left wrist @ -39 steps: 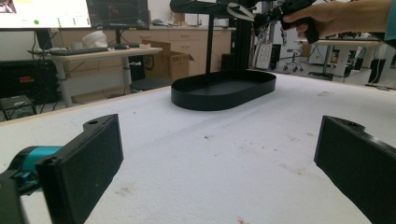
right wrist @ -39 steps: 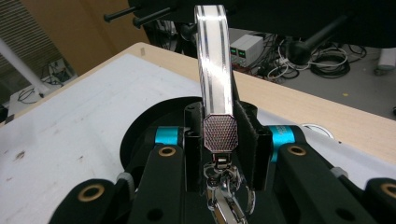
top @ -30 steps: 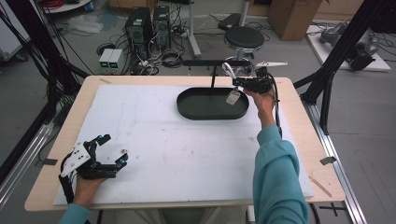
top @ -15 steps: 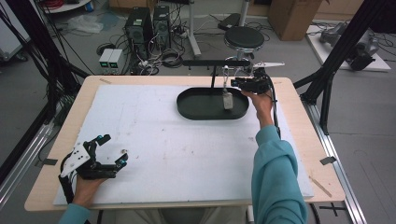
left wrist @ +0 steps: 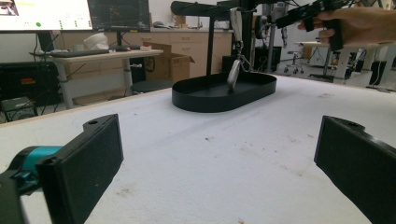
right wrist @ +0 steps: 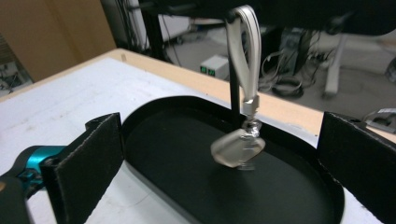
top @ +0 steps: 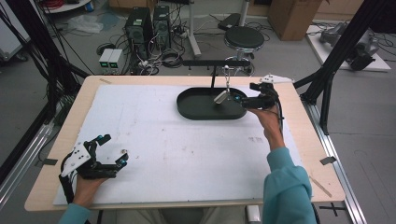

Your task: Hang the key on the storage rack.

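The right gripper (top: 239, 99) has just been opening and has drawn back from the pendant (right wrist: 237, 150); its jaws stand spread with nothing between them. The pendant hangs free from its strap (right wrist: 246, 51) on the stand's bar, ahead of the fingertips over the black tray (top: 196, 113), so the hanging step appears complete. The left gripper (top: 113, 150) rests spread and empty on the table.

Beyond the wooden table (top: 308, 154) with its white mat (top: 187, 154), two computer towers (top: 148, 21) stand on the floor amid tangled cables (top: 163, 58). A round black stool (top: 245, 37) stands near a cardboard box (top: 292, 16).
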Demonstrator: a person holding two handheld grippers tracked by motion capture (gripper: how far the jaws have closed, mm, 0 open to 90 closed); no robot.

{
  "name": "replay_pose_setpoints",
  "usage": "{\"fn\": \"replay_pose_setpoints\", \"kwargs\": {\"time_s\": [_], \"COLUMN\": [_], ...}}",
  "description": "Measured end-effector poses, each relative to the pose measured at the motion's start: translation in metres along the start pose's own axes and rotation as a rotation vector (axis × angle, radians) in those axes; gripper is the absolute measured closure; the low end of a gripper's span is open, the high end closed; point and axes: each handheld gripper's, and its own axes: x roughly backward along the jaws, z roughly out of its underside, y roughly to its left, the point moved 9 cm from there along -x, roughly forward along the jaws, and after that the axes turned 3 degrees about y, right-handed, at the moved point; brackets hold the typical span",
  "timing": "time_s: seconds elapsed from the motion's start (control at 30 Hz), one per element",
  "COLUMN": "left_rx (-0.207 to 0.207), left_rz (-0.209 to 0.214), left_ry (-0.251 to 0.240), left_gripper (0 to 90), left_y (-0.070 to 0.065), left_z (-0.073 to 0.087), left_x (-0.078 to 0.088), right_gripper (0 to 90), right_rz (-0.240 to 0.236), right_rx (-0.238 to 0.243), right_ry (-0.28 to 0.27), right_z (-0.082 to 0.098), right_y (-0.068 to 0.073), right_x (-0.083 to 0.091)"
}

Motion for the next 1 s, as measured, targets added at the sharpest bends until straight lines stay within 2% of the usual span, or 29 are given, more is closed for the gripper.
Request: {"fn": "replay_pose_setpoints", "kwargs": {"time_s": [0.17,0.27,0.4,0.43,0.53,0.63,0.87,1.0], "left_rx": [0.002,0.002,0.002,0.004,0.001,0.003,0.001,0.002], "left_rz": [-0.001,-0.002,-0.004,-0.008,-0.007,-0.005,-0.005,-0.005], "left_ry": [0.003,0.004,0.002,0.001,0.001,-0.001,-0.003,-0.005], "left_gripper": [1.7,1.7,1.7,1.7,1.7,1.7,1.7,1.7], "left_y": [0.0,0.0,0.0,0.001,0.001,0.001,0.0,0.0], "left_z": [0.0,0.0,0.0,0.0,0.0,0.0,0.0,0.0], "left_x": [0.0,0.0,0.0,0.0,0.0,0.0,0.0,0.001], "right_gripper": [0.6,0.6,0.6,0.6,0.6,0.6,0.6,0.6], "right_rz": [-0.038,-0.046,-0.056,-0.058,-0.049,-0.051,-0.016,0.001], "right_rx": [0.026,0.039,0.063,0.055,0.075,0.072,0.093,0.075], "right_ry": [-0.096,-0.115,-0.169,-0.173,-0.184,-0.205,-0.234,-0.251], "right_z": [0.007,0.019,0.035,0.041,0.055,0.069,0.098,0.115], "right_y": [0.021,0.029,0.039,0.041,0.045,0.049,0.056,0.055], "right_x": [0.036,0.054,0.073,0.076,0.081,0.084,0.091,0.095]}}
